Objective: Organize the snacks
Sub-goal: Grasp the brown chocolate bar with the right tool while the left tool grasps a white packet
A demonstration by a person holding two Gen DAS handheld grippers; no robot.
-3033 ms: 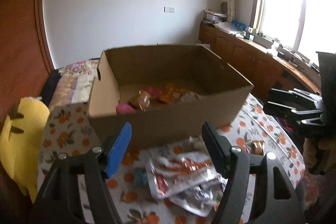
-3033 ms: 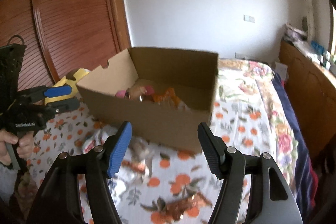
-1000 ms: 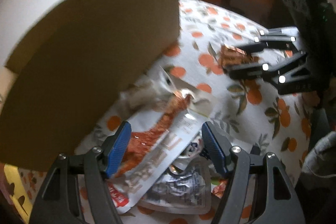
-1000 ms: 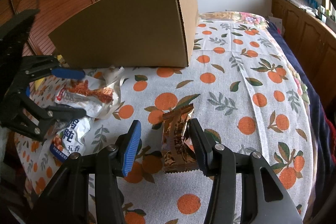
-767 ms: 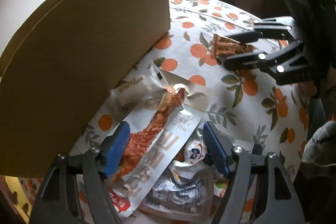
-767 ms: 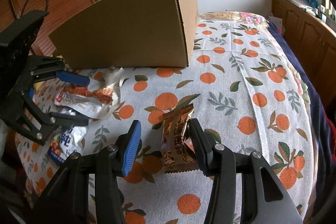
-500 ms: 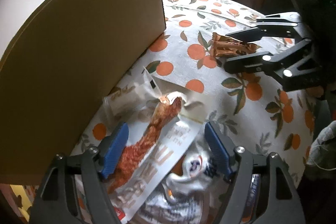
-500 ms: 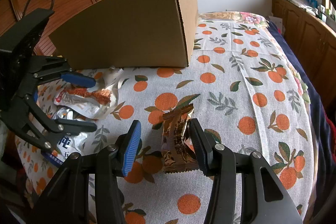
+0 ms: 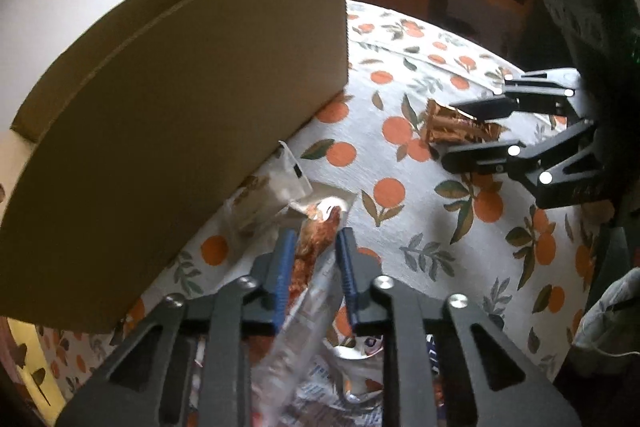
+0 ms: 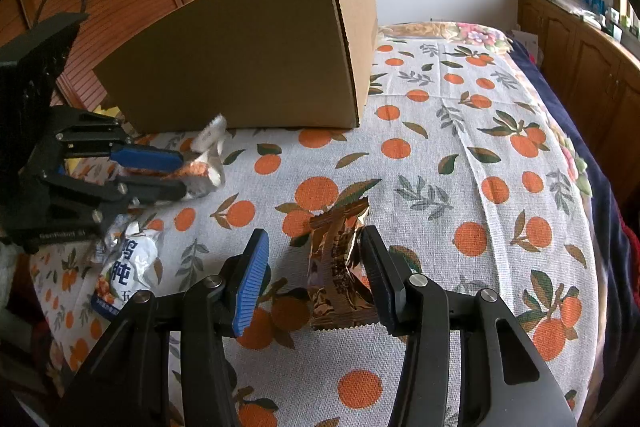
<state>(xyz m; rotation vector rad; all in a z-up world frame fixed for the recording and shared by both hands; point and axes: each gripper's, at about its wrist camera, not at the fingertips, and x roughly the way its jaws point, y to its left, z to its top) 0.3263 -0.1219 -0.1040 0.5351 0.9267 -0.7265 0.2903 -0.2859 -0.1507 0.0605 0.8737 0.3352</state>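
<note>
**Left gripper on the chicken pouch, right gripper around the brown packet**

My left gripper [image 9: 312, 251] has its blue pads pinched on the clear pouch printed with red-orange fried chicken [image 9: 316, 239], just beside the brown cardboard box [image 9: 180, 115] on the orange-print tablecloth [image 10: 460, 155]. My right gripper [image 10: 314, 265] stands open around the shiny brown foil snack packet [image 10: 340, 267], which lies flat on the cloth; the black finger [image 10: 376, 267] touches its edge. A silver-and-blue foil bag [image 10: 128, 267] lies near the left gripper.
</note>
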